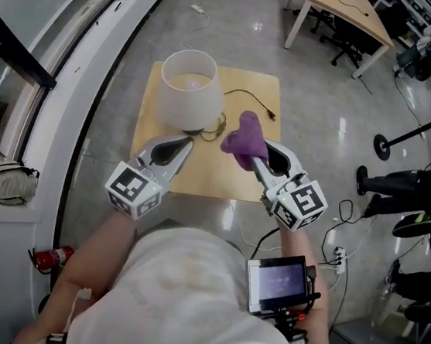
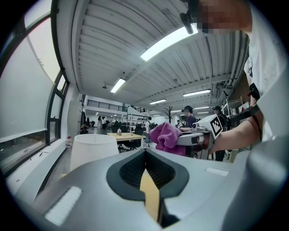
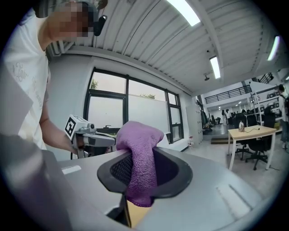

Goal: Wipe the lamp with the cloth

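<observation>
A lamp with a white shade (image 1: 188, 90) stands at the far left of a small wooden table (image 1: 200, 169); the shade (image 2: 94, 150) also shows in the left gripper view. My right gripper (image 1: 253, 155) is shut on a purple cloth (image 1: 244, 138), which bunches out past its tips and hangs just right of the shade, apart from it. In the right gripper view the cloth (image 3: 141, 155) fills the jaws. My left gripper (image 1: 175, 148) hovers over the table in front of the lamp's base, shut with nothing between its jaws (image 2: 145, 152). Both point about level.
A black cord with a plug (image 1: 260, 103) lies on the table behind the cloth. Window wall and sill with a bag (image 1: 8, 181) run along the left. Desks and chairs (image 1: 344, 16) stand at the back, a scooter (image 1: 407, 136) and a seated person (image 1: 420, 188) to the right.
</observation>
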Tool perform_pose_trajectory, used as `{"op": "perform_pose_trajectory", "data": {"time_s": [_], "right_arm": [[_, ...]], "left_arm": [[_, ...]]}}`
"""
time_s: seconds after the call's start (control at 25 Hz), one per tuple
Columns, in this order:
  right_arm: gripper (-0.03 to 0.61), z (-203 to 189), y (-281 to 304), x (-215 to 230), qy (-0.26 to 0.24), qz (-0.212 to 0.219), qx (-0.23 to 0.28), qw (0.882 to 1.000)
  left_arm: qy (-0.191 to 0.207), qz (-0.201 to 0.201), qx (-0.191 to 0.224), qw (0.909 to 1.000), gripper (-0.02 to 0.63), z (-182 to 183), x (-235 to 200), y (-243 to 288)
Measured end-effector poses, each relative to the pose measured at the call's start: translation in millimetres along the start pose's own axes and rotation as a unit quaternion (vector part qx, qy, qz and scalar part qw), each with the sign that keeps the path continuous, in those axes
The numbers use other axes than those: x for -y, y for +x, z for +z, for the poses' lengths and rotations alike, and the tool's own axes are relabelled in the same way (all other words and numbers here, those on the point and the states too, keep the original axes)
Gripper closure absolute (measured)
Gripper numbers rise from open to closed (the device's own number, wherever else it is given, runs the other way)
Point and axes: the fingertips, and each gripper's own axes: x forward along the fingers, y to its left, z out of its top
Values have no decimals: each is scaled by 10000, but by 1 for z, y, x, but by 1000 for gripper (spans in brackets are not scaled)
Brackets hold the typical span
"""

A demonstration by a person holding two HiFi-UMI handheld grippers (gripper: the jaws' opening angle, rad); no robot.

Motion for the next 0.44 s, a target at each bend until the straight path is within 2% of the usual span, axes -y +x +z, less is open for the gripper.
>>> {"op": "perform_pose_trajectory", "data": {"time_s": [0.44], "right_arm": [[471,-2,4,-21,105,19,42,9999]], "left_arm": [[-16,-1,11,10000,612,-1,-2,-18]]}}
